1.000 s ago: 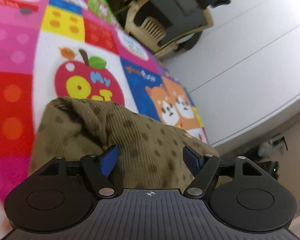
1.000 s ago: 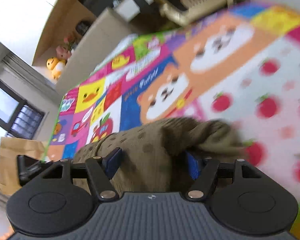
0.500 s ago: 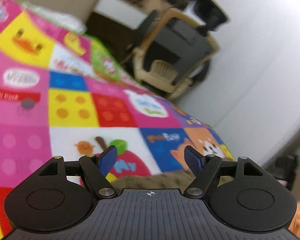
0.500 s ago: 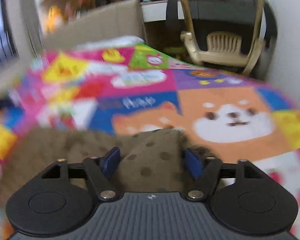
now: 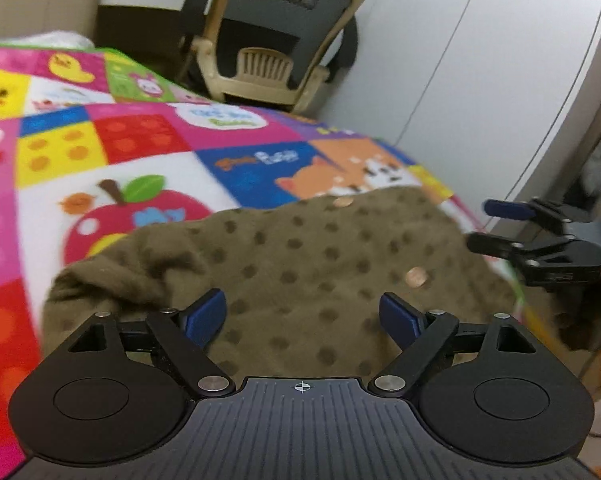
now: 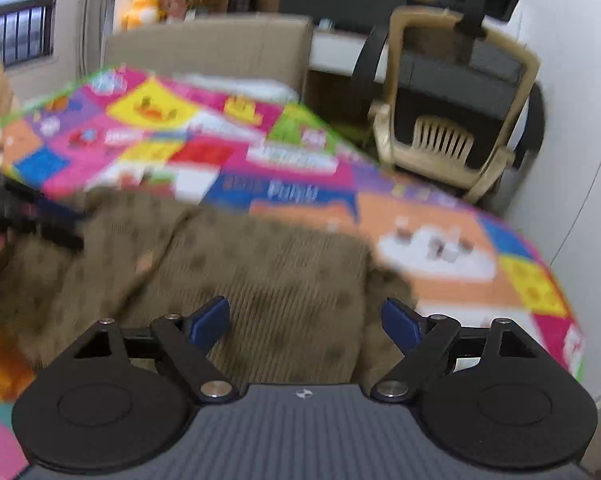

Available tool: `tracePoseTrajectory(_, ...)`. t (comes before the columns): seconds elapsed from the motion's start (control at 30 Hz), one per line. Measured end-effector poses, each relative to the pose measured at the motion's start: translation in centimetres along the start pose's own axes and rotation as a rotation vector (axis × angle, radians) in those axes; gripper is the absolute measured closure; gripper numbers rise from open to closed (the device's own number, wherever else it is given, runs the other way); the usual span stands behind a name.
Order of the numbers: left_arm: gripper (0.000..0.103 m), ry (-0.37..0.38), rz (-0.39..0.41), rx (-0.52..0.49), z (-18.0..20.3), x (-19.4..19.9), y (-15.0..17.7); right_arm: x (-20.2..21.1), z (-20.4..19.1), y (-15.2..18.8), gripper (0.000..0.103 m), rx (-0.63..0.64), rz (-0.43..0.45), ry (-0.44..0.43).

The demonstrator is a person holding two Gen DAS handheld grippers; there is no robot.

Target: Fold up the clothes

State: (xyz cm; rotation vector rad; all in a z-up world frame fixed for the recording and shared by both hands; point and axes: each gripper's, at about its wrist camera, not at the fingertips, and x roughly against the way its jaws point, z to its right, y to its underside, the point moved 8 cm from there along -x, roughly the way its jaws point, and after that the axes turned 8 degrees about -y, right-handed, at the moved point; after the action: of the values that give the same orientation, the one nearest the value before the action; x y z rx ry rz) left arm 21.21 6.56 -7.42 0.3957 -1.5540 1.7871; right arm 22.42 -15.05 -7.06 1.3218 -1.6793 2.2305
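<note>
Both views have swung level; the olive garment (image 5: 300, 264) lies ahead of each opening, empty hand-held gripper (image 5: 302, 314) (image 6: 305, 320), released to settle flat.

Home bedroom: cartoon blanket (image 5: 148, 148) on bed, desk chair (image 6: 456, 108).

A patchwork play mat (image 5: 148, 148) in bright cartoon squares covers the surface; beyond its far edge stands a beige-framed office chair (image 6: 456, 92) with dark mesh back, beside a desk (image 6: 336, 52). Plain white wall panels (image 5: 480, 80) run along the right. A barred window (image 6: 20, 28) sits far left; plush toys (image 6: 144, 4) line a shelf above a tan headboard (image 6: 208, 52).
</note>
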Motion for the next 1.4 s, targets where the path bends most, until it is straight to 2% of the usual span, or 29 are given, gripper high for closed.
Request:
tracePoseTrajectory(0.03, 0.015, -0.012, -0.001, -0.003, -0.2, 0.2, 0.2, -0.5, -0.3, 0.8, 0.019, 0.004, -0.032, 0.005)
tracePoseTrajectory(0.1, 0.015, -0.031, 0.003, 0.005, -0.8, 0.7, 0.2, -0.1, -0.8, 1.4, 0.019, 0.015, -0.023, 0.014)
tracePoseTrajectory(0.2, 0.014, -0.066, 0.025, 0.034, -1.8, 2.4, 0.0, 1.9, -1.3, 0.3, 0.019, 0.024, 0.046, 0.013)
tracePoseTrajectory(0.27, 0.012, -0.071, 0.044, 0.058, -2.3, 3.5, 0.2, 3.3, -2.2, -0.9, 0.019, 0.020, 0.110, -0.011)
tracePoseTrajectory(0.37, 0.010, -0.109, 0.052, 0.100, -3.8, 4.6, 1.0, 3.6, -4.2, -2.2, 0.017, 0.027, 0.157, -0.073)
tracePoseTrajectory(0.5, 0.010, -0.224, 0.022, 0.132, -5.9, 5.3, 2.5, 0.1, -7.0, -1.0, 0.017, 0.080, 0.056, -0.126)
tracePoseTrajectory(0.57, 0.010, -0.248, 0.020, 0.144, -6.5, 6.2, 3.0, -1.8, -7.7, 0.5, 0.016, 0.079, -0.010, -0.122)
tracePoseTrajectory(0.8, 0.013, -0.240, 0.025, 0.189, -7.2, 10.1, 5.3, -0.3, -8.7, -1.4, 0.015, 0.093, 0.054, -0.116)
tracePoseTrajectory(0.9, 0.022, -0.224, -0.004, 0.182, -6.8, 10.2, 6.6, 0.6, -10.5, -2.3, 0.015, 0.135, 0.096, -0.137)
tracePoseTrajectory(1.0, 0.031, -0.227, -0.021, 0.212, -7.0, 9.4, 7.5, 0.9, -14.1, -2.7, 0.015, 0.207, 0.109, -0.218)
tracePoseTrajectory(1.1, 0.037, -0.236, 0.008, 0.228, -7.0, 8.9, 7.4, 0.0, -18.2, -2.6, 0.015, 0.273, 0.078, -0.316)
tracePoseTrajectory(1.13, 0.046, -0.237, 0.017, 0.232, -7.1, 8.5, 7.1, -0.4, -19.4, -2.5, 0.015, 0.297, 0.071, -0.330)
tracePoseTrajectory(1.2, 0.070, -0.226, 0.023, 0.258, -7.3, 7.8, 6.6, -1.3, -21.8, -2.6, 0.015, 0.356, 0.072, -0.343)
tracePoseTrajectory(1.23, 0.090, -0.198, 0.012, 0.297, -7.6, 7.4, 6.4, -1.7, -22.9, -2.7, 0.015, 0.384, 0.076, -0.348)
tracePoseTrajectory(1.33, 0.091, -0.092, 0.004, 0.426, -8.1, 7.2, 5.6, -3.0, -24.9, -2.9, 0.015, 0.429, 0.060, -0.351)
tracePoseTrajectory(1.4, 0.092, -0.058, 0.018, 0.446, -7.9, 7.6, 4.9, -4.1, -25.8, -3.0, 0.015, 0.448, 0.044, -0.343)
